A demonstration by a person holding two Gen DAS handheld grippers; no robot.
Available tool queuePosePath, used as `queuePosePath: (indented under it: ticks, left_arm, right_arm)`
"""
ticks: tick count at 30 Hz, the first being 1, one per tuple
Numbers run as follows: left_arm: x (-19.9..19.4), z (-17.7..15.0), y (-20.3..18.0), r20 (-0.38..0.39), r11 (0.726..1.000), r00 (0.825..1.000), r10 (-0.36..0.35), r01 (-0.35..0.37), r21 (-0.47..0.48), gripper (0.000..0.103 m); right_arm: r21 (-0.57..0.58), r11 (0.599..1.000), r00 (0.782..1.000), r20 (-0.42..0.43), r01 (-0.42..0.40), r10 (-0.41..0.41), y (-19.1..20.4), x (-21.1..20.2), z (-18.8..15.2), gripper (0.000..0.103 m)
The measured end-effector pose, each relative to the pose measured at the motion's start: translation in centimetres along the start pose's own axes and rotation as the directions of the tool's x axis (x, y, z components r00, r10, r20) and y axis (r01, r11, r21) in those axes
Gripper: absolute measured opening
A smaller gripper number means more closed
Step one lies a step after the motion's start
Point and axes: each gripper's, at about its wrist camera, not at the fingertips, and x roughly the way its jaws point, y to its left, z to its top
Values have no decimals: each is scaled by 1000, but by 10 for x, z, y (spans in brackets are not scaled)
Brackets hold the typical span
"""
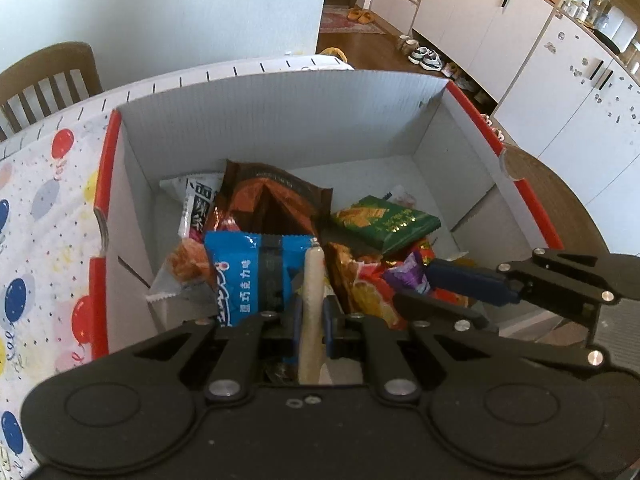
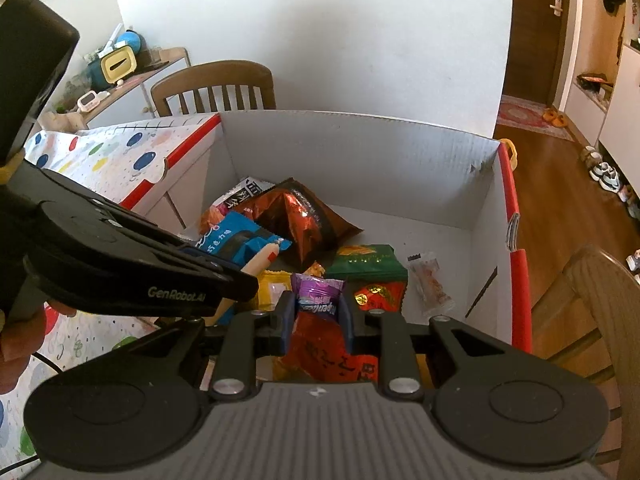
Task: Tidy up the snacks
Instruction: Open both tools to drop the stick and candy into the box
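Sausage stick (image 1: 311,312) lower end hidden behind left gripper (image 1: 311,320) body. Red packet (image 2: 332,348) below right gripper (image 2: 318,320) half covered; print unreadable. Hand (image 2: 20,340) cut off at frame edge.

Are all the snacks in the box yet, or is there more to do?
A lot is done: the blue packet, the brown bag and the green packet already lie in the white box. Two are in hand over it: the left gripper pinches a pale sausage stick, and the right gripper holds a purple sweet packet. Left to do: drop both in. Whether more snacks wait outside, these views don't show.
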Motion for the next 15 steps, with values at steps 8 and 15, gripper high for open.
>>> queuePosePath:
  ticks: [8,15]
  left_arm:
    - [-2,-3,-2,2,1000,1000,10,-10,-2,9]
    - [-5,-7,-1,-3,1000,1000,1,-1,-17,10]
  right_arm:
    - [-35,999,999,24,22,-22,1,-7,-3,57]
    - [-37,999,999,36,22,-21,-4,-15,-7,63]
